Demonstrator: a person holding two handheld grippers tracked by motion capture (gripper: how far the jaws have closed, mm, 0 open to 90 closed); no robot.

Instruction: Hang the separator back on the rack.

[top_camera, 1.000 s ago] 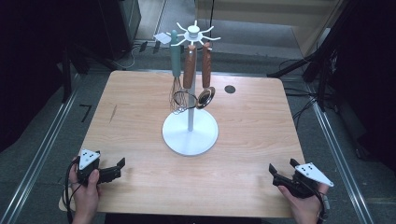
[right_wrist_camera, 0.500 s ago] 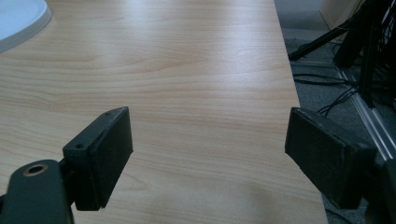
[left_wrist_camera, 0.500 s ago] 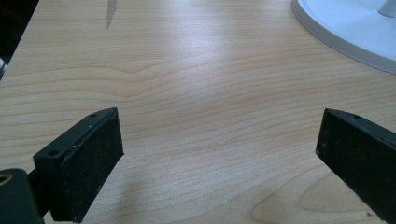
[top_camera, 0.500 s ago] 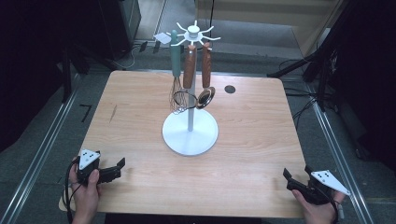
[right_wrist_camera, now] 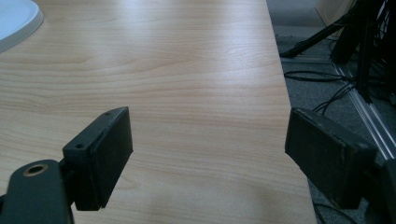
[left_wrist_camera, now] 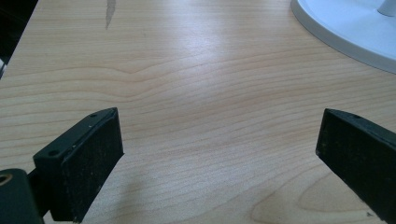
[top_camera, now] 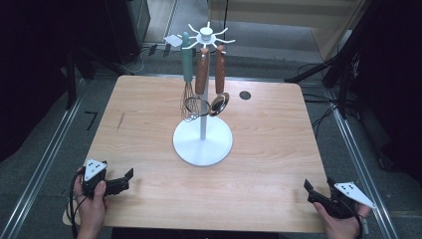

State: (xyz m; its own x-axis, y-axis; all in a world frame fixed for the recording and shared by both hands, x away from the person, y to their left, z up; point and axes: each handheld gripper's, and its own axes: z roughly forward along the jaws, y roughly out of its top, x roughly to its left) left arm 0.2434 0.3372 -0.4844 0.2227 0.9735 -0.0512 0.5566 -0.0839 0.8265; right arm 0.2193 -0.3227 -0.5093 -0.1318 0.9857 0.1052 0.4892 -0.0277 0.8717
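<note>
At the middle of the table (top_camera: 149, 124) the white stand (top_camera: 202, 144) sits on its round base, its thin pole straight up and a ring of hooks at the top. Three tools hang from those hooks, long axes vertical, handles up and working ends down: the whisk (top_camera: 187, 84) with the green handle on the left, its wire cage pointing at the table; beside it a brown-handled utensil (top_camera: 201, 79) ending in a dark loop; and the spoon (top_camera: 219, 94) on the right, its shiny bowl just off the pole. All three hang close together, clear of the base.

Your left gripper (top_camera: 119, 183) rests low at the near left corner of the table, jaws pointed toward the stand and spread wide, nothing between them but bare wood in its own view (left_wrist_camera: 219, 154). The base edge shows at that view's upper right.

Your right gripper (top_camera: 313, 191) is at the near right corner, right by the table edge, jaws likewise wide apart and holding nothing (right_wrist_camera: 208, 154). Both are well apart from the stand.
</note>
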